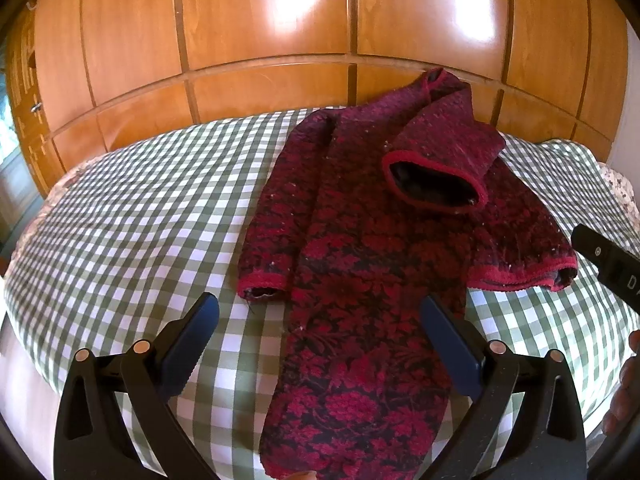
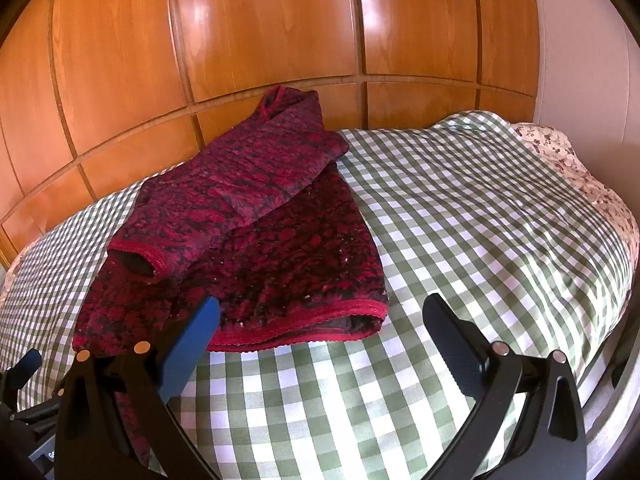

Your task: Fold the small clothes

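A dark red patterned knit sweater [image 1: 360, 248] lies on the green-and-white checked bedspread [image 1: 140, 208]. One sleeve is folded across its body, cuff opening [image 1: 434, 182] facing me. Another sleeve [image 1: 280, 216] lies along its left side. My left gripper [image 1: 320, 316] is open and empty, its fingers either side of the near part of the sweater. In the right wrist view the sweater [image 2: 248, 248] lies left of centre with its red hem [image 2: 304, 330] toward me. My right gripper [image 2: 320, 316] is open and empty, just in front of the hem's right corner.
A wooden panelled wardrobe [image 1: 272, 32] stands behind the bed. A floral pillow [image 2: 576, 168] lies at the bed's right end. Part of the right gripper's body [image 1: 608, 264] shows at the right edge of the left wrist view. Bare bedspread [image 2: 500, 220] stretches right of the sweater.
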Demonstrator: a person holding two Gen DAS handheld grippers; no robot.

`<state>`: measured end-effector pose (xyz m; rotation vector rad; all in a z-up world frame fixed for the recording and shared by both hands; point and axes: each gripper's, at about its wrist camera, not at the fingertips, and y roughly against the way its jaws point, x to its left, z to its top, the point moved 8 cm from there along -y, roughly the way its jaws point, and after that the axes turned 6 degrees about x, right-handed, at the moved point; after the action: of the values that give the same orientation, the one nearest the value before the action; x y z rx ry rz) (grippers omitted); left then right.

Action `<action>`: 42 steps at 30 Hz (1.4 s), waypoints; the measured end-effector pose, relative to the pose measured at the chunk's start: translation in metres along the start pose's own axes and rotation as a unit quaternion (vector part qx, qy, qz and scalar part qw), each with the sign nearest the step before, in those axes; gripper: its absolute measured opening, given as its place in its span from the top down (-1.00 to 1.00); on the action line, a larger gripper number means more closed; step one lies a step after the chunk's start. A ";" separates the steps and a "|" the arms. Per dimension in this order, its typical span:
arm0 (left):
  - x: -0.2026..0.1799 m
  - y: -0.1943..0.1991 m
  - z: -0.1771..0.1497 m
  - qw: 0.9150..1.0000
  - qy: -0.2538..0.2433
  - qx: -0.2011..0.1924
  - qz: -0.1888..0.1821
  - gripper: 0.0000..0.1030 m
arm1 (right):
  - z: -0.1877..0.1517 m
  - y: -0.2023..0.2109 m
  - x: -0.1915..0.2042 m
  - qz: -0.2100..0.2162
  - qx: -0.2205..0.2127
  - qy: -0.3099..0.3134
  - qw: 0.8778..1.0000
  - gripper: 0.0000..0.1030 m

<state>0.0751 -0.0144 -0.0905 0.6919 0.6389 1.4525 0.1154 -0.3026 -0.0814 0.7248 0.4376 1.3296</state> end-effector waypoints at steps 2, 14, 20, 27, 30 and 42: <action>-0.002 -0.001 -0.001 1.000 -0.003 0.001 0.000 -0.94 | 0.000 0.000 0.001 0.000 0.000 0.001 1.000 -0.96; -0.015 -0.016 -0.009 0.999 -0.027 0.023 -0.007 -0.94 | 0.005 0.000 0.005 0.032 -0.003 0.007 0.999 -0.96; -0.018 -0.025 -0.016 0.998 -0.057 0.024 -0.006 -0.78 | 0.032 0.006 0.037 0.100 -0.022 0.046 0.994 -0.96; -0.015 -0.042 -0.030 0.996 -0.049 0.055 -0.051 -0.19 | 0.049 -0.033 0.106 0.152 0.007 0.133 0.979 -0.90; -0.022 -0.039 -0.032 0.994 -0.077 0.040 -0.061 0.08 | 0.040 -0.067 0.130 0.138 0.047 0.172 0.974 -0.52; -0.015 -0.013 -0.013 0.988 -0.063 0.012 -0.137 0.66 | 0.094 -0.036 0.050 0.079 -0.025 0.130 0.988 1.00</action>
<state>0.0732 -0.0289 -0.1091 0.6816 0.6276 1.1397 0.2140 -0.2777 -0.0341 0.5545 0.5627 1.5879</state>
